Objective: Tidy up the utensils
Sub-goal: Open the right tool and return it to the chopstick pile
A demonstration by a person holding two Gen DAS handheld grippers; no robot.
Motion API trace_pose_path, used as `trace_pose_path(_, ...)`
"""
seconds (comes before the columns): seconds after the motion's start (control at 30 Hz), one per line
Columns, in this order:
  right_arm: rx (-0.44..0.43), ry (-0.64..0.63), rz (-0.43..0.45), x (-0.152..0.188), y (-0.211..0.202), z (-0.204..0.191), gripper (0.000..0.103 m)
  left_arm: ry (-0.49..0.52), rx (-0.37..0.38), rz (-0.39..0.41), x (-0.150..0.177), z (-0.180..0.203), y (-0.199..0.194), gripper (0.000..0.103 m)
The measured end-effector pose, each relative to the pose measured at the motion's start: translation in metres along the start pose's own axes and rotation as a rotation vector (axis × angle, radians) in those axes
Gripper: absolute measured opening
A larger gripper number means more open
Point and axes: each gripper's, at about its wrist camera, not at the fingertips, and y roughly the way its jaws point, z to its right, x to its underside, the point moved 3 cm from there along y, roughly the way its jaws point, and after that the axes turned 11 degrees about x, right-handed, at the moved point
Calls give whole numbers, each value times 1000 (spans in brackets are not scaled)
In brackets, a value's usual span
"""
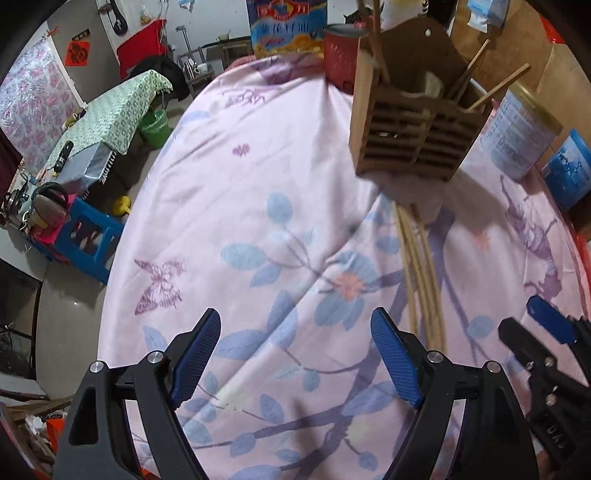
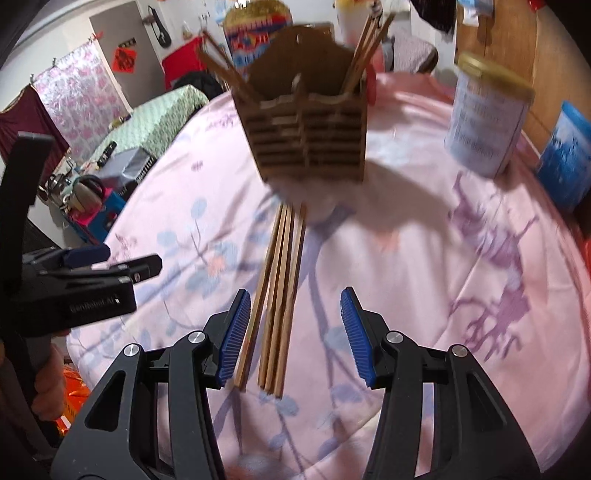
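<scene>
A brown slatted wooden utensil holder stands on the pink floral tablecloth, with several chopsticks upright in it; it also shows in the left wrist view. A bundle of loose wooden chopsticks lies flat on the cloth in front of the holder, also in the left wrist view. My right gripper is open, its jaws around the near ends of the bundle. My left gripper is open and empty over bare cloth, left of the chopsticks. The right gripper appears at the left view's right edge.
A white tin with a gold lid and a blue container stand right of the holder. A red box and a printed carton stand behind it. A stool and a covered table stand on the floor to the left.
</scene>
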Motion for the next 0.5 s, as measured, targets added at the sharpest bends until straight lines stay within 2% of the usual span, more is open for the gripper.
trace_pose_path(0.3,17,22,-78,28,29,-4,51,-25,3,-52,23,-20,23,82)
trace_pose_path(0.5,27,22,-108,47,43,-2,50,7,1,-84,41,-16,35,82)
